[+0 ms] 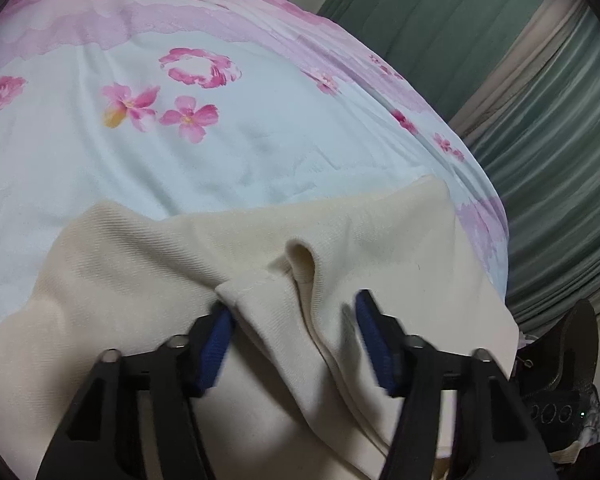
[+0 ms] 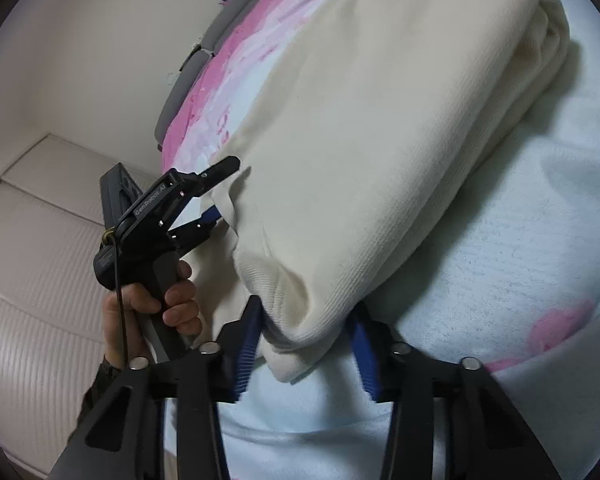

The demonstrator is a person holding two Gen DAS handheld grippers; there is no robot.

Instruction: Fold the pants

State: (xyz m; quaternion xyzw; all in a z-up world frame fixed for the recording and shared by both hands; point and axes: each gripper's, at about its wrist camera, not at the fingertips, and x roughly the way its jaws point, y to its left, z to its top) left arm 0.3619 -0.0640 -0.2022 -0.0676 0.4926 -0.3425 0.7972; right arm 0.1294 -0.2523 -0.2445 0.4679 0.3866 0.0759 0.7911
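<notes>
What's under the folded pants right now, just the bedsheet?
Around the cream pants, only the pale blue, pink-flowered sheet shows, running under every visible edge. Whatever lies beneath the folded stack itself is covered. The right tool straddles the near corner.

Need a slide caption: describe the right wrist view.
Right gripper straddling folded cream pants' corner on floral bedsheet; left gripper alongside.

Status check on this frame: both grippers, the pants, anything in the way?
Left gripper straddles a cream pants fold, pads apart. Right gripper brackets the folded bundle's corner on the floral bedsheet. Nothing blocking.
</notes>
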